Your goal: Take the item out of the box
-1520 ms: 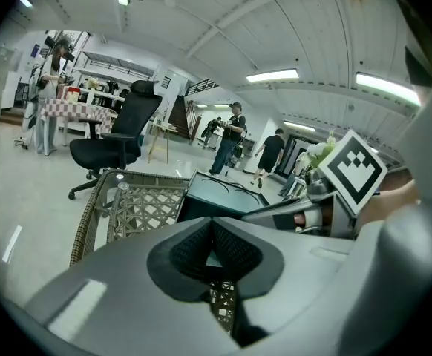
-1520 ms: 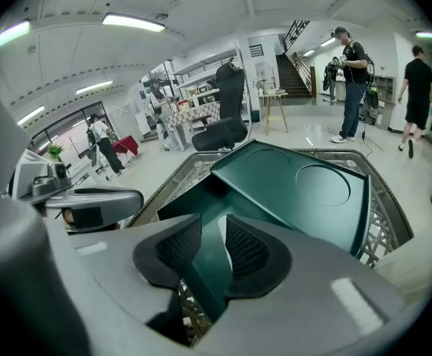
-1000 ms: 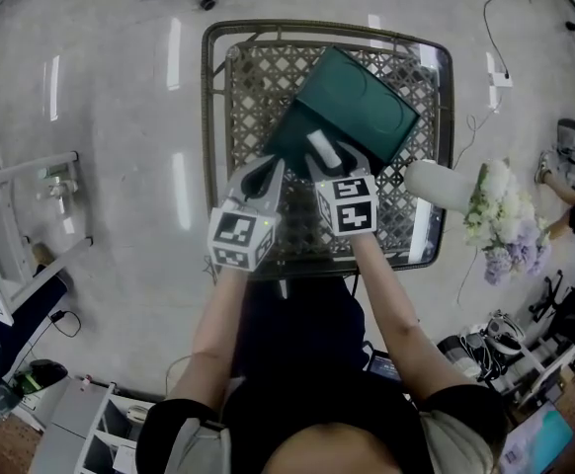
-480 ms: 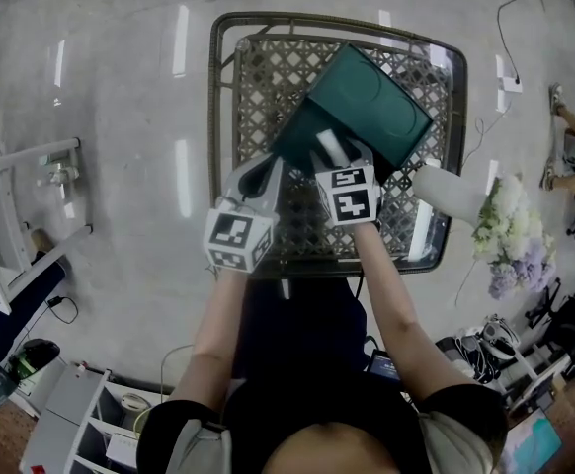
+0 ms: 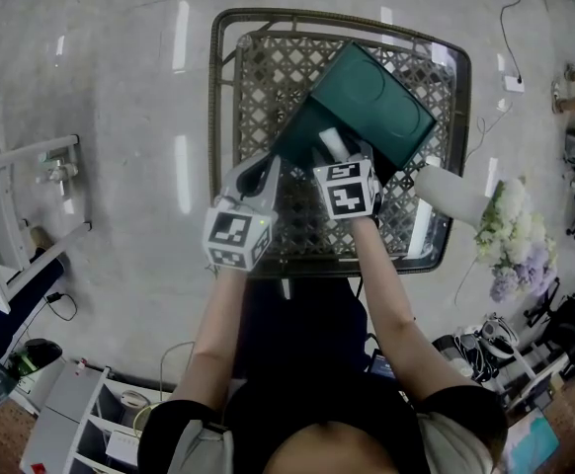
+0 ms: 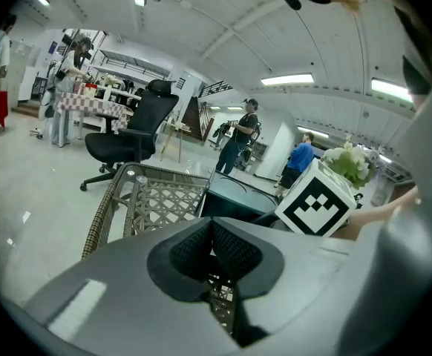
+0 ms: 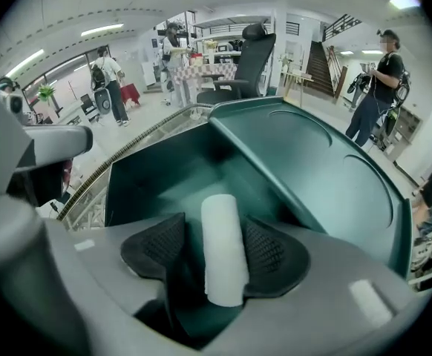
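A dark green box (image 5: 302, 138) lies on the wicker table (image 5: 214, 117) with its lid (image 5: 378, 102) thrown open to the far right. A white roll (image 5: 331, 143) lies at the box's near edge. My right gripper (image 5: 337, 158) reaches into the box mouth. The white roll (image 7: 223, 251) stands between its jaws (image 7: 216, 245), resting against the right pad, while a dark gap shows on the left side. The jaws stand wide and do not clamp it. My left gripper (image 5: 258, 179) hovers over the table just left of the box, its pads (image 6: 231, 252) closed together and empty.
A white vase (image 5: 448, 188) with pale flowers (image 5: 510, 233) lies off the table's right edge. A black office chair (image 6: 131, 132) and several people stand beyond the table. Shelving (image 5: 21, 215) stands at the left, and cables and gear lie on the floor at the right.
The right gripper has edged a little further toward the box with the white roll between its jaws. The left gripper has hardly moved.
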`<action>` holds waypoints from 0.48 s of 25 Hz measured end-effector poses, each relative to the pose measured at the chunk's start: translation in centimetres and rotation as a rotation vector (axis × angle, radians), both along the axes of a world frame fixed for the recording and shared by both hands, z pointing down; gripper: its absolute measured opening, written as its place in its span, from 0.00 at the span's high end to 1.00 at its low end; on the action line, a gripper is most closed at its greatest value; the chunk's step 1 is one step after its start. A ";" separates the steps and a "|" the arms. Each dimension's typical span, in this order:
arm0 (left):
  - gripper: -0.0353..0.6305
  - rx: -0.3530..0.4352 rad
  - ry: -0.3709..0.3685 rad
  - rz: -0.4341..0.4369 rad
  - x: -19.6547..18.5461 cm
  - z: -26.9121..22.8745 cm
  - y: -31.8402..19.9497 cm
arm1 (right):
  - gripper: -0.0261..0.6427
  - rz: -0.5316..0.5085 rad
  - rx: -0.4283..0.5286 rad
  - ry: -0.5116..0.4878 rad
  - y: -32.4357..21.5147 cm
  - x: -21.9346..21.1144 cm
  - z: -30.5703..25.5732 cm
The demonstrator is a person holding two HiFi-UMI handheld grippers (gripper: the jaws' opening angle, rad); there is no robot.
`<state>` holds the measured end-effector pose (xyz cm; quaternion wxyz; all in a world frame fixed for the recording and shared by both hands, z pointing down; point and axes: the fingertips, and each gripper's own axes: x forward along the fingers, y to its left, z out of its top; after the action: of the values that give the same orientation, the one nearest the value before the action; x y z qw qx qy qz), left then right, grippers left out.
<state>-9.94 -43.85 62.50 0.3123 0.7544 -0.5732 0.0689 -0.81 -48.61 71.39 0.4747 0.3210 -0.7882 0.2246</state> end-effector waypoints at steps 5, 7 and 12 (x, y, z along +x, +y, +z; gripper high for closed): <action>0.94 0.003 0.007 -0.004 0.1 -0.1 0.1 | 0.59 0.002 -0.004 0.019 0.0 0.1 0.1; 0.94 0.004 0.009 -0.006 0.0 -0.1 0.2 | 0.60 0.000 -0.002 0.022 0.1 0.0 0.1; 0.94 -0.002 0.013 -0.009 -0.2 0.0 0.7 | 0.66 -0.006 -0.003 0.020 0.2 -0.3 -0.1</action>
<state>-10.15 -43.18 62.50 0.3174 0.7520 -0.5742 0.0632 -1.07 -48.37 71.30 0.4836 0.3200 -0.7842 0.2210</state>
